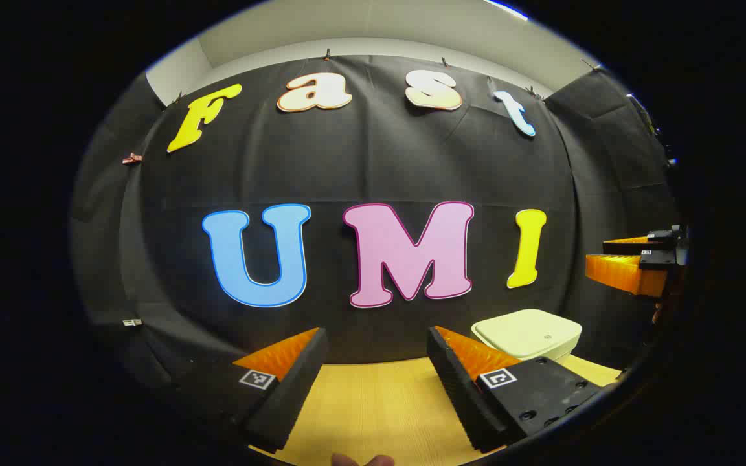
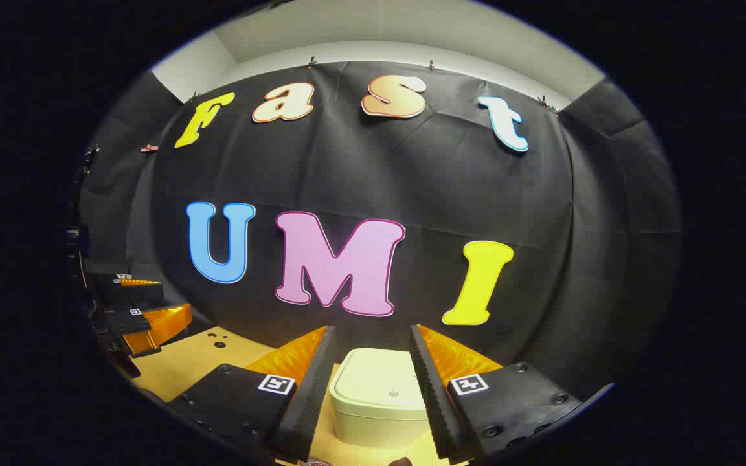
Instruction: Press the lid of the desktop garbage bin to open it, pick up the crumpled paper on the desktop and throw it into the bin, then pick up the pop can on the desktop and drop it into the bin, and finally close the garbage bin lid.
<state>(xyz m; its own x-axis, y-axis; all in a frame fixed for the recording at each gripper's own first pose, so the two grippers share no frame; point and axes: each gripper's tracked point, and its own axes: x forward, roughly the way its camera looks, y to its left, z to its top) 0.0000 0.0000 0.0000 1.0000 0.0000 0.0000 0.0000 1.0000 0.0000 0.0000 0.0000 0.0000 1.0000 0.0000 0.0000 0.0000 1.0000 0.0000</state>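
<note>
**Sitting shut: the bin waits between your right fingers**

Sitting on the wooden desktop [image 2: 179,362] with its lid down flat, the garbage bin [image 2: 379,401] is the pale, rounded-cornered box you see dead ahead in the right gripper view. Its lid [image 2: 383,375] carries a small round mark near the front edge. The bin shows in the gap between the two fingers of your right gripper [image 2: 368,378], but you are above and behind it, so whether either finger touches its sides cannot be told from this angle. Those fingers are spread wide and grasp nothing.

In the left gripper view, the same bin [image 1: 528,333] lies off to your right, beyond and just beside the right-hand finger of the left gripper [image 1: 378,362], near the far edge of the desktop [image 1: 373,408]. Your left gripper's fingers are likewise released, parted over bare wood with nothing between them.

Each gripper catches the other at the rim of its view: your right gripper [image 1: 632,259] hangs at the far right edge of the left gripper view, raised above the bin, and your left gripper [image 2: 143,317] appears low at the left edge of the right gripper view. A few dark holes [image 2: 216,339] dot the wood near it.

Behind everything hangs the black cloth wall [image 2: 451,194], with a pale ceiling strip [image 2: 379,32] above it.
</note>
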